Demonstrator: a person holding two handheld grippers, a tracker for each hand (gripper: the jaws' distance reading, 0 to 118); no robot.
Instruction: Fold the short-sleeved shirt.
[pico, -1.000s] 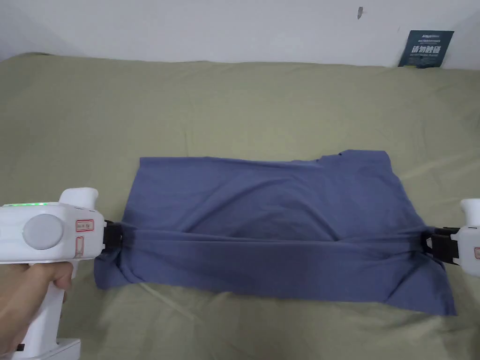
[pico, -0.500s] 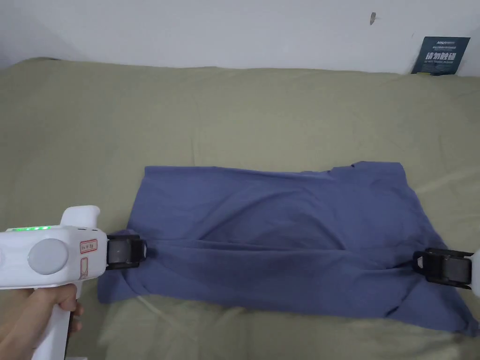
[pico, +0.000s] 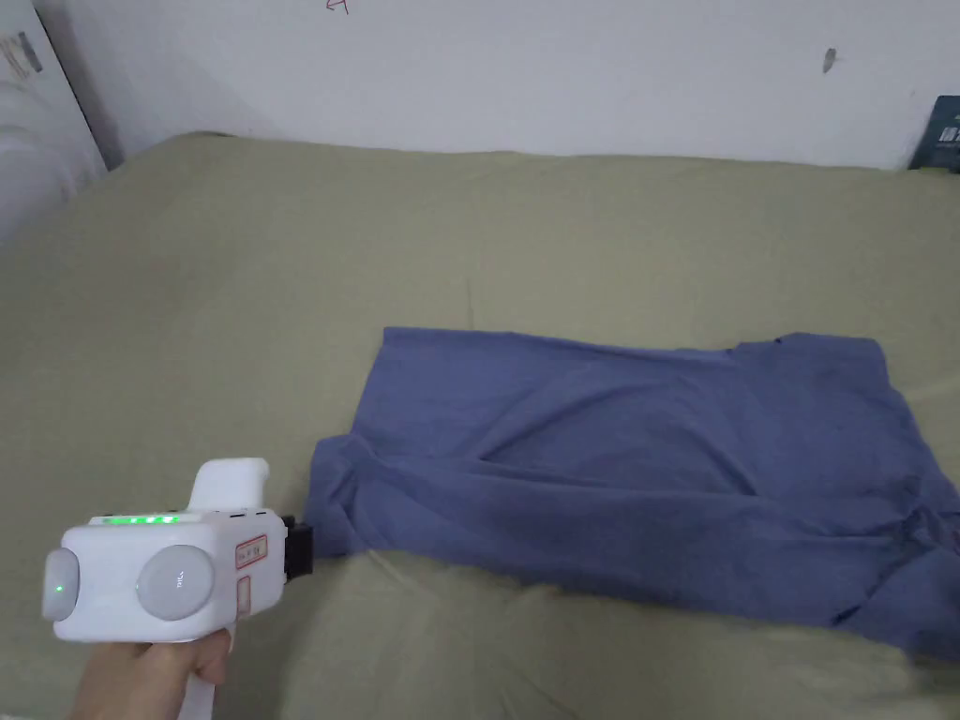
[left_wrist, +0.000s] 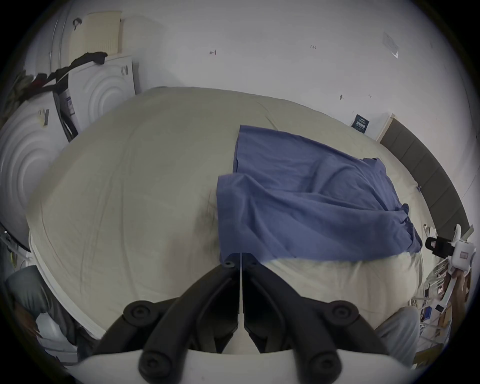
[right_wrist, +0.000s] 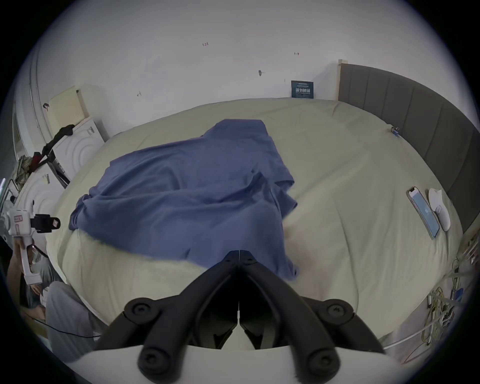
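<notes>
- The blue shirt (pico: 637, 478) is shown partly folded lengthwise on the olive bed (pico: 281, 281), lying from centre toward 3 o'clock in the head view; a rumpled near flap is laid over the body.
- The left gripper (pico: 302, 548) is held at 8 o'clock, just beside the shirt's left end; in the left gripper view its fingers (left_wrist: 228, 263) are pressed together on nothing, at the cloth's near edge.
- The right gripper (right_wrist: 239, 256) is seen with fingers closed and empty, at the shirt's near hem.
- The fabric is judged light, limp and easily creased; no shape is kept unless it is tensioned.
- Hold is best taken at the two end corners of the near flap, with both layers pinched together.
</notes>
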